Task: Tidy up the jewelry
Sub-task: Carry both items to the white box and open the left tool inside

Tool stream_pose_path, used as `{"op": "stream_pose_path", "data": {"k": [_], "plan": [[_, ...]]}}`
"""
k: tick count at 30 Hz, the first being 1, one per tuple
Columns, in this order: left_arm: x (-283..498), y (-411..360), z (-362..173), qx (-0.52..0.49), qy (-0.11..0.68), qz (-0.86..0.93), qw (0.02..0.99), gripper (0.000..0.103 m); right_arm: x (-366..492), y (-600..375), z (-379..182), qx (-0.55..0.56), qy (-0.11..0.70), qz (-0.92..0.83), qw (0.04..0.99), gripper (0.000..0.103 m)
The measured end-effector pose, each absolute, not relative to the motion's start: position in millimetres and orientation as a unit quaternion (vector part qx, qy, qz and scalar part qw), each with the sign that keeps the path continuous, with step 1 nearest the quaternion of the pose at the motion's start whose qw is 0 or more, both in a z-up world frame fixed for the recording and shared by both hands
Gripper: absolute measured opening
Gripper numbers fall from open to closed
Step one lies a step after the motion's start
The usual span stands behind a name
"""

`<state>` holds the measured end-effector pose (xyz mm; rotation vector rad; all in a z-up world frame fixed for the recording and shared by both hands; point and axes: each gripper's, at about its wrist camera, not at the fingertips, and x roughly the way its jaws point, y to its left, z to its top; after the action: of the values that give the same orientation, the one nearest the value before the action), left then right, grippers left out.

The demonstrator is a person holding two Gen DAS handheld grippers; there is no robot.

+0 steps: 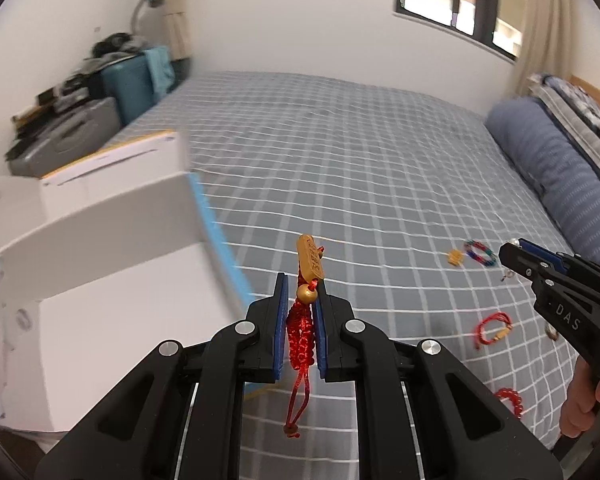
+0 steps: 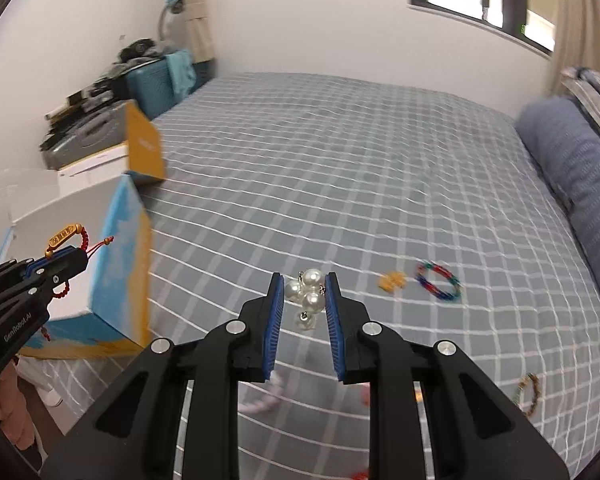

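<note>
Red cord bracelet (image 1: pixel 300 332) clamped in my left jaws, pearl cluster (image 2: pixel 306 294) in my right, both carried toward the box (image 2: pixel 120 264).

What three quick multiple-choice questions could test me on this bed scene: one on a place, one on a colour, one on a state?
1. Where is the open white box?
A. Left edge of the bed
B. On the pillow
C. Under the window

2. What colour is the cord of the bracelet in the left gripper?
A. Green
B. Red
C. White

3. What is the right gripper doing?
A. Hanging empty
B. Holding a pearl cluster
C. Holding a book

Answers:
1 A, it sits at the left of the checked bedsheet.
2 B, red knotted cord with a gold charm.
3 B, pearls sit between its blue fingers.
</note>
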<state>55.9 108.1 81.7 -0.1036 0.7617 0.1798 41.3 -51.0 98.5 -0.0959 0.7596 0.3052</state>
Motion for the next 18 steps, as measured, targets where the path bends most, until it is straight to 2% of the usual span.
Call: {"op": "stream_pose_path", "data": {"k": [9, 18], "plan": [[17.2, 187.8, 93.8, -0.081, 0.363, 0.176, 0.911, 0.011, 36.9, 58.2, 116.9, -0.078, 0.355, 0.239, 0.900, 0.020], [-33.9, 272.0, 76.0, -0.129, 0.380, 0.261, 0.878, 0.011, 15.6, 168.4, 112.5, -0.118, 0.360, 0.316, 0.870, 0.020]]}}
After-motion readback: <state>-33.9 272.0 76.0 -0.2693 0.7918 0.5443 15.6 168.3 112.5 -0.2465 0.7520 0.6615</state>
